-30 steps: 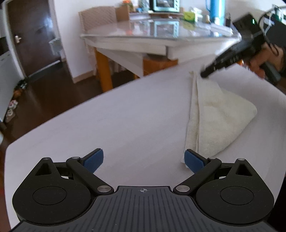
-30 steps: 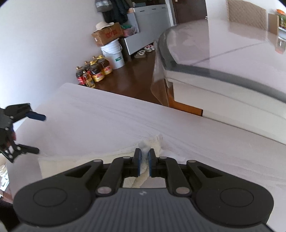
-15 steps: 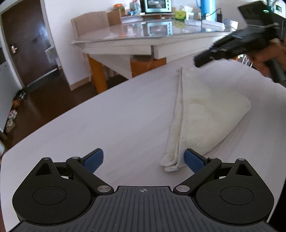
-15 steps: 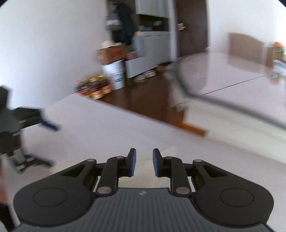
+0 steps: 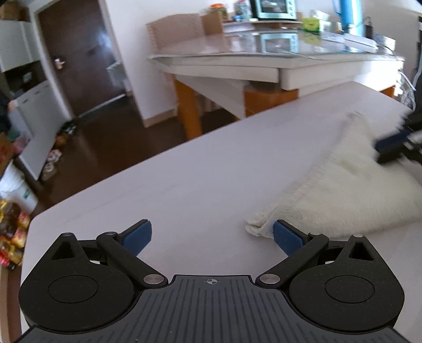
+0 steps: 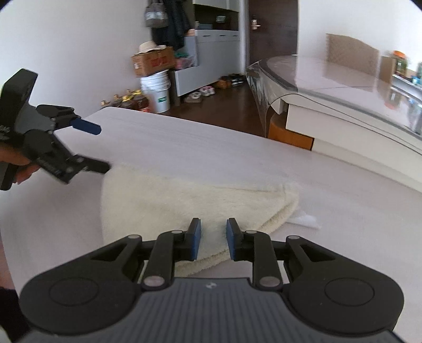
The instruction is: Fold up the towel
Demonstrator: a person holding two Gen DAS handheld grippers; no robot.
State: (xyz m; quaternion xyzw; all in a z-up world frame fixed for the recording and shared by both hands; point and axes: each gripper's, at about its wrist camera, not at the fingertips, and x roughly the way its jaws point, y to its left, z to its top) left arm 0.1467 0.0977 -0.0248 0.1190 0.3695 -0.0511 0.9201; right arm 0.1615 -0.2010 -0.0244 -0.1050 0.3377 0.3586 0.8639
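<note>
A cream towel [image 5: 343,190] lies folded on the white table [image 5: 184,190]; it also shows in the right wrist view [image 6: 190,203]. My left gripper [image 5: 212,234] is wide open and empty, low over the table, with its right pad beside the towel's near corner. It also shows in the right wrist view [image 6: 99,147], at the towel's far left corner. My right gripper [image 6: 212,238] is partly open and empty, just above the towel's near edge. It shows blurred at the right edge of the left wrist view [image 5: 395,147].
A glass-topped dining table [image 5: 263,52] stands beyond the white table, with a toaster oven [image 5: 274,9] and bottles on it. The white table's edge [image 6: 184,120] drops to dark floor. A bucket [image 6: 155,91], box and bottles stand by the wall.
My right gripper let go of the towel's corner, opened partway and moved back over the towel's near edge. My left gripper swung left, so the towel sits further right in its view.
</note>
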